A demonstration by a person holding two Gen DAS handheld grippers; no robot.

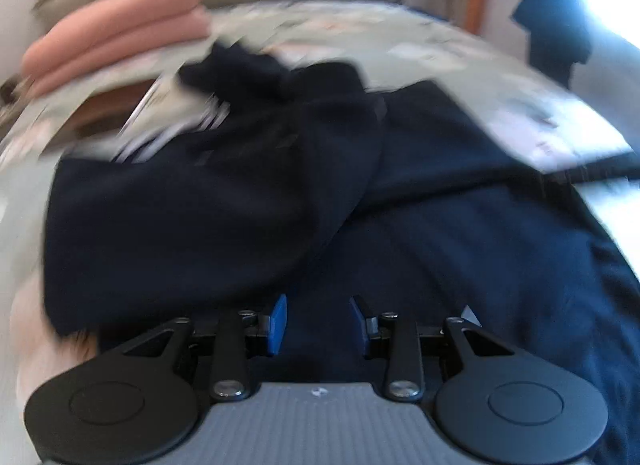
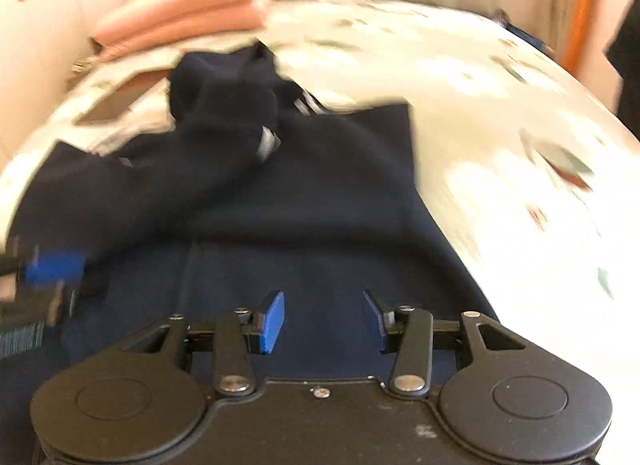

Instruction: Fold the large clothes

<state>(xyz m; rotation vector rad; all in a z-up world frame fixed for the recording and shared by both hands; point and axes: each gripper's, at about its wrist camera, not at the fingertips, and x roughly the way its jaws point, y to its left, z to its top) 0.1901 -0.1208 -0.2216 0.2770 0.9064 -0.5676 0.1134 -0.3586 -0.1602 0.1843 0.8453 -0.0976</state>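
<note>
We see the navy garment (image 1: 248, 201) spread on the bed (image 1: 460, 65), its length running away from us (frames blurred). Both left gripper (image 1: 318, 323) and right gripper (image 2: 324, 321) hover over its near part, fingers parted, empty; the folded-over sleeve lies left, nearer our left.

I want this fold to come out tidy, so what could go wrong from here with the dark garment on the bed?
The navy garment lies bunched, with one part thrown loosely across the middle; folding over that lump would likely leave a crooked result. Both the left gripper and the right gripper are open with nothing between their pads, so a hasty grab could catch only one layer. The pink folded stack sits just beyond the garment on the bed and might get nudged.
</note>
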